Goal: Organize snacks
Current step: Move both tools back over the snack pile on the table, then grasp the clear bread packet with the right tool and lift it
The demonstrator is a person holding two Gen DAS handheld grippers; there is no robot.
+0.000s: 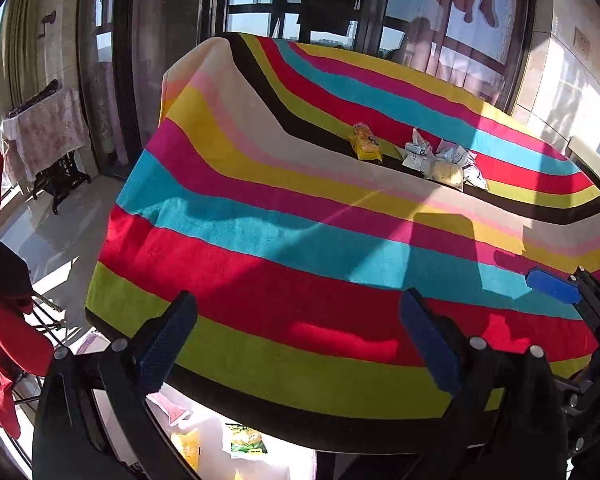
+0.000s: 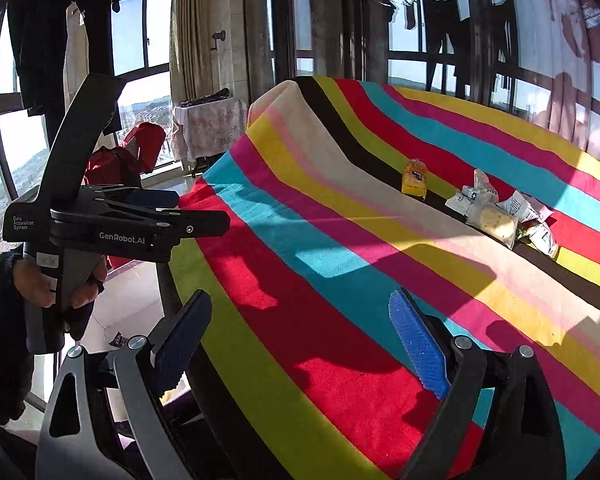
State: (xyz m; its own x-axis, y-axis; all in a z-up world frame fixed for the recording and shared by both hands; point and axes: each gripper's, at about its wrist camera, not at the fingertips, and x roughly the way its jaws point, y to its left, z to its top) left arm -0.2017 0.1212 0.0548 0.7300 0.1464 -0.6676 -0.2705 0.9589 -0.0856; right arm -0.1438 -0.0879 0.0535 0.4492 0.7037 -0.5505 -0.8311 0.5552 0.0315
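Yellow plastic wraps the lone snack packet [image 1: 366, 143], which lies right of centre in the upper half of the left wrist view, its long axis running up and down the frame along the black stripe. Just right of it sits a heap of white and clear snack bags [image 1: 444, 162], apart from the yellow one. Both rest on a striped cloth [image 1: 260, 200] of red, turquoise, lime, pink, yellow and cream covering the table. Behind stand tall windows [image 2: 140, 36] with hanging laundry and a small cloth-draped stand [image 2: 210, 126]. Below the table edge more packets [image 1: 248, 440] show. The left gripper [image 1: 300, 344] is spread wide with nothing between its fingers; the right gripper [image 2: 300, 344] likewise gapes, released. In the right wrist view, the left tool's body reads "GenRobot.AI" and "Data Acquisition System", gripped by a gloved hand [image 2: 52, 280].
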